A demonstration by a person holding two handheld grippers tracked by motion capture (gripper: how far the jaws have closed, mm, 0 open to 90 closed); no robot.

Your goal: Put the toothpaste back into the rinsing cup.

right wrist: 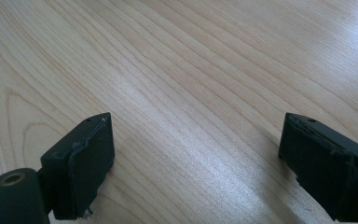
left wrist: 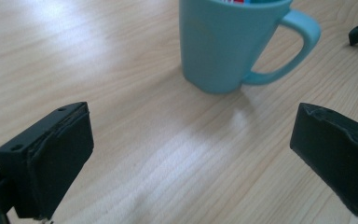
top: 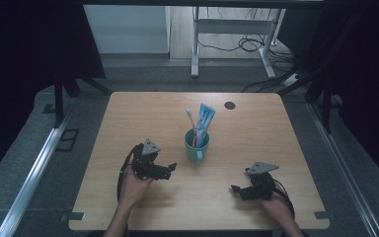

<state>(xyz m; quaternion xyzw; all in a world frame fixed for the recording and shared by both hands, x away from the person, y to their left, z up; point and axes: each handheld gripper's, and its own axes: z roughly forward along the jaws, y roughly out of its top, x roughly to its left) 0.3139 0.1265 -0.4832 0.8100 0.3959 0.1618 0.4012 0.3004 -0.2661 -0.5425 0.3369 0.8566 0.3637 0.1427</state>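
My left gripper (top: 170,169) is spread wide, lined up on the mug (left wrist: 223,44). The right gripper (top: 235,189) waits spread over bare table (right wrist: 177,70).

The table (left wrist: 121,154) is pale wood-grain laminate, smooth with a soft sheen. The mug (left wrist: 219,46), at twelve o'clock in the left gripper view, looks like smooth, satin-glazed teal ceramic. Both grippers' pads (right wrist: 91,163) are matt black, rubbery, with rough edges.
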